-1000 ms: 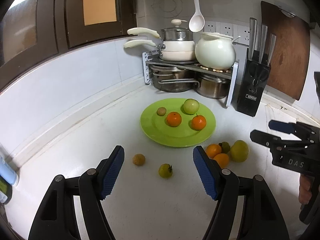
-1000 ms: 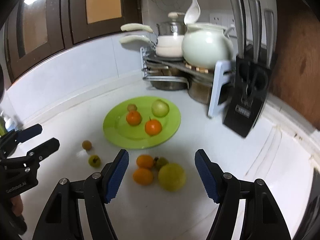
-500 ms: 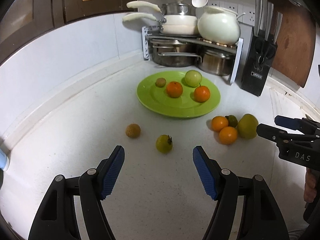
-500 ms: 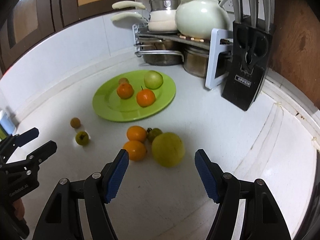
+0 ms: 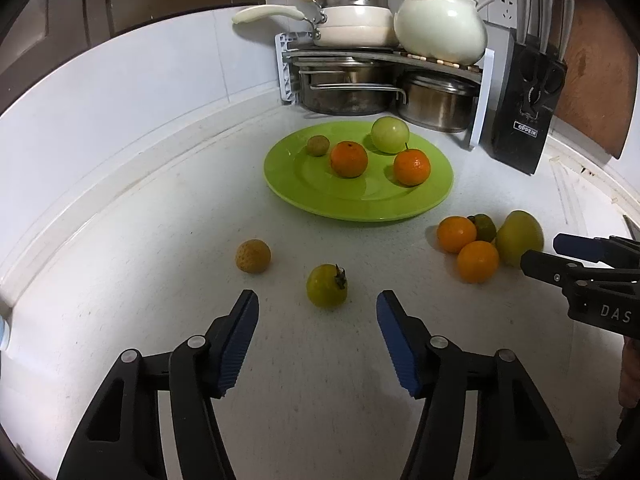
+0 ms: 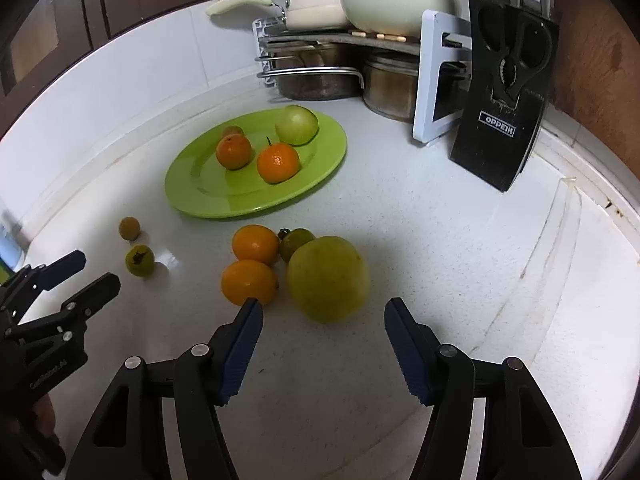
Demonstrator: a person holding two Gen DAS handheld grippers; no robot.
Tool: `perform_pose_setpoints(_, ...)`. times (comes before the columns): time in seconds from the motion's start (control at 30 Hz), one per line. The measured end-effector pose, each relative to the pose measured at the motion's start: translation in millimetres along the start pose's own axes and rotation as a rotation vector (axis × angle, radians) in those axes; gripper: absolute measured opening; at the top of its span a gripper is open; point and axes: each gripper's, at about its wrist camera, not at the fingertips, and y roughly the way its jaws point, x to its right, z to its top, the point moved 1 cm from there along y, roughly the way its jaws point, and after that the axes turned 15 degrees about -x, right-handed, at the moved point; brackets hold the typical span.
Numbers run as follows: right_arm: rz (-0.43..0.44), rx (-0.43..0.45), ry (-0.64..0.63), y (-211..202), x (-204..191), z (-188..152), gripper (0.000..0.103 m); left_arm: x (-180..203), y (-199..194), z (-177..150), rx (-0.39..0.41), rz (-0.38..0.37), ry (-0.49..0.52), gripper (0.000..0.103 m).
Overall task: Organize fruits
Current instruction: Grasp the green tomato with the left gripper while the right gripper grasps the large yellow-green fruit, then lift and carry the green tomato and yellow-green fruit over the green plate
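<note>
A green plate (image 5: 320, 196) (image 6: 200, 196) holds two oranges, a pale green apple (image 5: 389, 135) and a small brown fruit. On the counter lie a small yellow-green fruit with a stem (image 5: 327, 290) (image 6: 139, 260), a brown lychee-like fruit (image 5: 253, 255) (image 6: 129, 228), two oranges (image 6: 250, 280), a small dark green fruit (image 6: 296, 242) and a large yellow-green fruit (image 6: 327, 278). My left gripper (image 5: 317, 312) is open, just short of the small yellow-green fruit. My right gripper (image 6: 323, 320) is open, just short of the large yellow-green fruit.
A corner rack (image 5: 384, 60) with pots, pans and a white teapot stands behind the plate. A black knife block (image 5: 528, 120) stands to its right, by a wooden board (image 5: 592, 80). White tiled walls bound the counter at the left and back.
Both grippers have moved forward and lower towards the loose fruit. The fruits have not moved. Both stay open.
</note>
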Motion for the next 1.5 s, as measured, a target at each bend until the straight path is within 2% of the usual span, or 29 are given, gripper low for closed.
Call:
perform_pose_setpoints(0.27, 0.026, -0.016, 0.009, 9, 3, 7, 0.058, 4, 17, 9, -0.029, -0.002, 0.013, 0.050)
perform_pose_setpoints(0.73, 0.025, -0.025, 0.002, 17, 3, 14, 0.051, 6, 32, 13, -0.065, -0.007, 0.006, 0.040)
perform_pose_setpoints(1.1, 0.027, -0.022, 0.001, 20, 6, 18, 0.051, 10, 40, 16, -0.083, -0.012, 0.007, 0.028)
perform_pose_setpoints(1.5, 0.041, -0.009, 0.006, 19, 8, 16, 0.049, 10, 34, 15, -0.069, -0.023, 0.006, 0.028)
